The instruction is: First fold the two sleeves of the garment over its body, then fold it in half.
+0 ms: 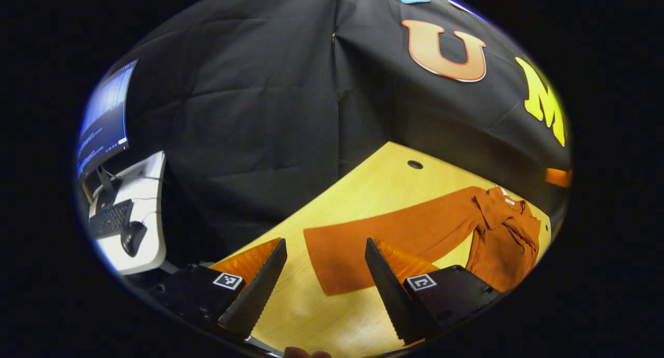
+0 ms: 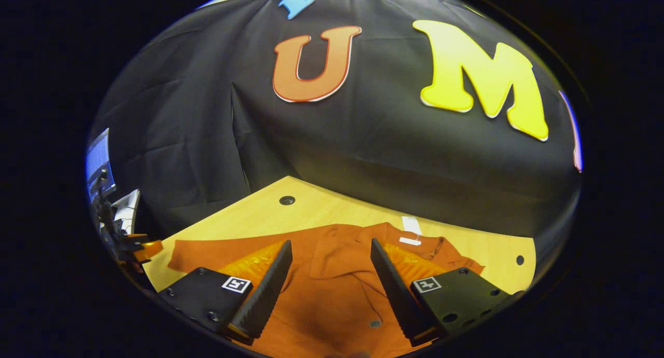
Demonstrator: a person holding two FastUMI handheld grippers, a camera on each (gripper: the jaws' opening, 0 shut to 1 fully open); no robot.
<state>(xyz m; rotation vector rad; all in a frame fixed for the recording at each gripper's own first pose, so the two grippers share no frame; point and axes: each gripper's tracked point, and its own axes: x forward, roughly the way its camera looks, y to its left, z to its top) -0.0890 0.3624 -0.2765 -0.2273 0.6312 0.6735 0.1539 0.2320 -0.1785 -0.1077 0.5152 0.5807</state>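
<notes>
Two sleeves wait to be folded, and judging by how the cloth lies, neither is over the body yet. In the left gripper view, the left gripper point(image 1: 324, 283) holds its two dark ridged fingers point(image 1: 257, 290) spread wide with nothing between them but bare pale wooden worktop point(image 1: 363, 192). Just ahead of the fingertips, and partly between them, lies the cuff end of the long rust-orange sleeve point(image 1: 384, 238), stretched flat and straight away from the body of the rust-orange long-sleeved garment point(image 1: 506, 244), which sits farther off to the right of the fingers.

In the right gripper view, the right gripper point(image 2: 327, 288) is likewise open and empty, its fingers straddling the garment's chest, with the collar and white label point(image 2: 411, 228) just beyond the right finger.

To do the step well, I would lower the left fingers onto the cuff edge so that both pinch one layer of cloth only, not the worktop. Carry the sleeve low and in an arc across the chest, keeping it taut enough to avoid a twist. The right gripper looks well placed to press the shoulder as a hinge. The risk is dragging the whole garment, since light cloth probably slides easily on smooth wood.

Beyond the worktop, a dark keyboard point(image 1: 110, 219) and a lit monitor point(image 1: 104, 119) sit far to the left of the fingers.
</notes>
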